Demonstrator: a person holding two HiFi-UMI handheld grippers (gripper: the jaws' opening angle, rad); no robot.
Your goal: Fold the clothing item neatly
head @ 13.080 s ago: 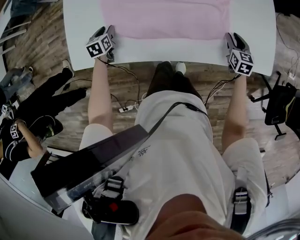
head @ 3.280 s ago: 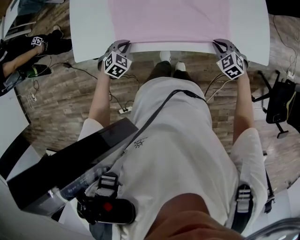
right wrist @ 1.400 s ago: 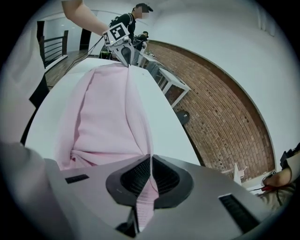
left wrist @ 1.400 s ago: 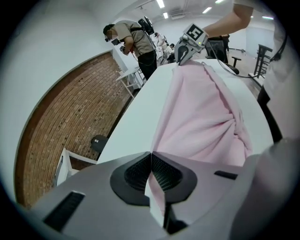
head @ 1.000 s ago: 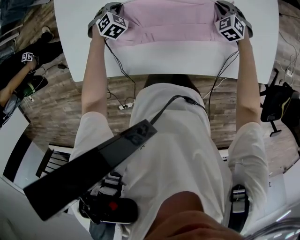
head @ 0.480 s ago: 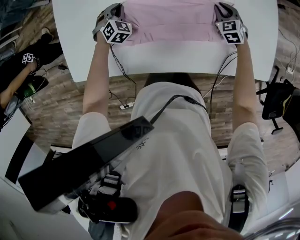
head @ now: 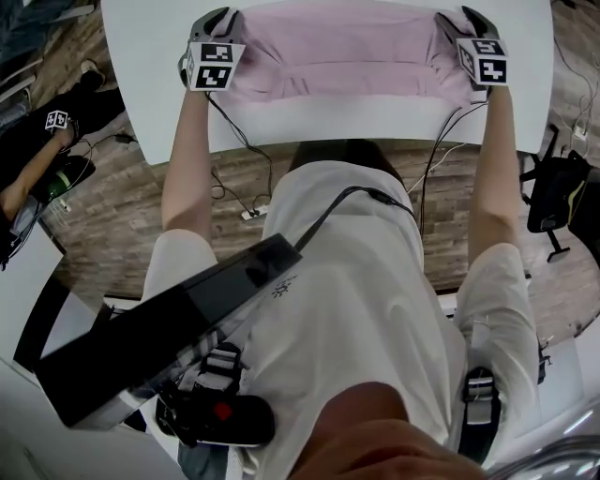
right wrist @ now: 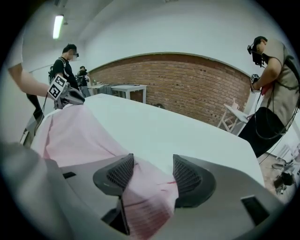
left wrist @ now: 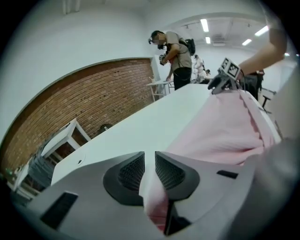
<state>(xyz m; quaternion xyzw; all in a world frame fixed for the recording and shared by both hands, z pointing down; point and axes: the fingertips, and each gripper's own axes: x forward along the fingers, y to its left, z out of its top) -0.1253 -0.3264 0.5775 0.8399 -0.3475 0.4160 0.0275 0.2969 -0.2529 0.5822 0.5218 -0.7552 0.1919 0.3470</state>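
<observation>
A pink garment (head: 342, 47) lies on the white table (head: 375, 108), its near part folded over onto the far part. My left gripper (head: 214, 23) is at the fold's left corner, my right gripper (head: 464, 21) at its right corner. In the left gripper view the jaws (left wrist: 149, 161) have just been opening: a narrow gap, with a strip of pink cloth (left wrist: 225, 131) lying loose between the pads. In the right gripper view the jaws (right wrist: 152, 164) have just opened wide, and the cloth (right wrist: 75, 131) is draped slack between them, unpinched.
The table's near edge runs just behind my hands. Cables (head: 248, 178) hang under it over a wooden floor. A black bag (head: 553, 192) stands at the right. Another person (head: 37, 159) is at the left, and more people (right wrist: 272, 93) with headsets stand beyond the table.
Both grippers' jaws have parted on the folded edge, the right far wider. The right gripper slid outward to the right and both marker cubes rolled. The garment stays folded on the table.
</observation>
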